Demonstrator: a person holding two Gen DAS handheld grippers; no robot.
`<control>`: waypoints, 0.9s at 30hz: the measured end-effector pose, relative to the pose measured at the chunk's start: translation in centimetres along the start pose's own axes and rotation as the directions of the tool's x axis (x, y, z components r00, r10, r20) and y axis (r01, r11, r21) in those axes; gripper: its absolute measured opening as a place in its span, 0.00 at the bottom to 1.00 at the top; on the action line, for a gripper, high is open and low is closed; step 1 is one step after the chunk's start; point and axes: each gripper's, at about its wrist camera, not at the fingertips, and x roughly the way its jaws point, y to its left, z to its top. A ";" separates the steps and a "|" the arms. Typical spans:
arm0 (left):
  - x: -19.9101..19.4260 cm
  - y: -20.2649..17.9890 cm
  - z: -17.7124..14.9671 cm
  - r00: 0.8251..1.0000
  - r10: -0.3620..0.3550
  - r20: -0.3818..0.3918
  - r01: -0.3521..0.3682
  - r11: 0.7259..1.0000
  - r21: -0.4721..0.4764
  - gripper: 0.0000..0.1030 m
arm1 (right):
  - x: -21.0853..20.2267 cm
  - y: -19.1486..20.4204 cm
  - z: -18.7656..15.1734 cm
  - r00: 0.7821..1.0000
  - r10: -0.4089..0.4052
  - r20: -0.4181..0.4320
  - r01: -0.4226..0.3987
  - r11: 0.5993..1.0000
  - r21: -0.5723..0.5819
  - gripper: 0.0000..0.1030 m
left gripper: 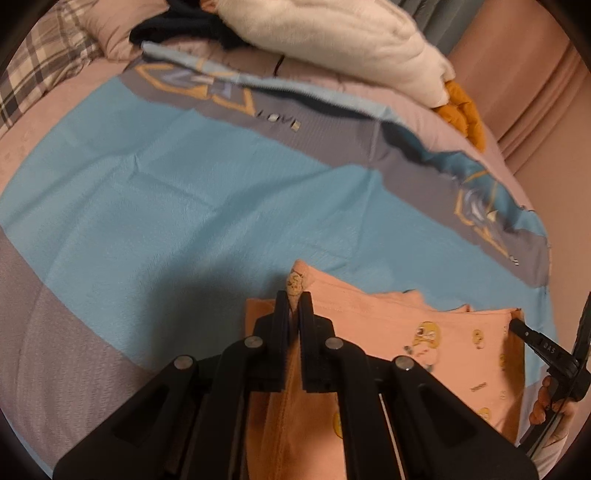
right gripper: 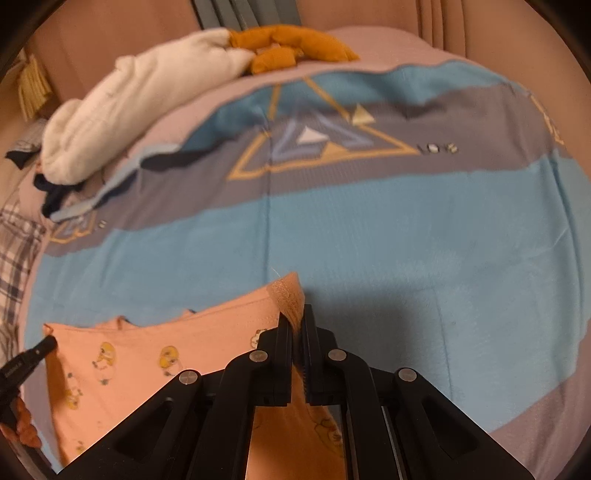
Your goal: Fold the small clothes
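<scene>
A small peach garment with yellow cartoon prints (left gripper: 424,332) lies stretched over the blue and grey bedspread (left gripper: 166,192). My left gripper (left gripper: 294,297) is shut on one corner of it. My right gripper (right gripper: 296,319) is shut on the opposite corner of the garment (right gripper: 155,354), where a ribbed hem sticks up between the fingers. The right gripper's fingertip (left gripper: 517,326) shows at the garment's far edge in the left wrist view. The left gripper's fingertip (right gripper: 46,345) shows likewise in the right wrist view.
A white fluffy blanket (left gripper: 351,44) and an orange cloth (left gripper: 463,110) are piled at the far side of the bed. Dark clothes (left gripper: 184,26) and a plaid pillow (left gripper: 33,81) lie at the head. Pink curtains (left gripper: 546,103) hang beyond the bed.
</scene>
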 end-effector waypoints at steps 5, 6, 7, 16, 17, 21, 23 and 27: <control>1.2 0.4 -0.5 0.999 0.029 -0.026 -0.028 0.999 0.020 0.08 | 1.0 -0.3 -0.5 1.000 -0.015 -0.026 0.015 1.000 0.021 0.05; 1.1 0.5 -0.5 0.999 0.028 -0.025 -0.028 0.999 0.024 0.08 | 1.0 -0.4 -0.4 0.999 -0.023 -0.026 0.024 0.999 0.024 0.05; 1.0 0.5 -0.5 0.999 0.026 -0.024 -0.026 0.999 0.024 0.08 | 0.7 -0.4 -0.5 0.999 -0.040 -0.019 0.041 0.999 0.024 0.05; -4.5 1.1 -3.5 0.999 -0.046 -0.009 0.046 0.999 -0.010 0.46 | -3.6 -1.1 -3.1 0.993 -0.116 -0.011 0.116 0.992 0.050 0.50; -5.2 1.1 -4.0 0.998 -0.055 -0.007 0.055 0.998 -0.012 0.48 | -4.3 -1.2 -3.5 0.991 -0.132 -0.001 0.132 0.990 0.058 0.52; -8.5 0.9 -6.7 0.997 -0.077 0.005 0.077 0.997 -0.009 0.68 | -7.7 -1.7 -6.0 0.995 -0.092 0.036 0.088 0.991 0.100 0.62; -9.9 0.7 -8.2 0.996 -0.085 0.010 0.085 0.996 0.014 0.73 | -8.9 -2.0 -7.2 0.996 -0.078 0.041 0.072 0.990 0.123 0.70; -10.8 1.2 -11.1 0.994 -0.112 -0.003 0.112 0.994 -0.014 0.76 | -10.5 -2.3 -9.8 0.996 -0.073 0.050 0.066 0.988 0.138 0.70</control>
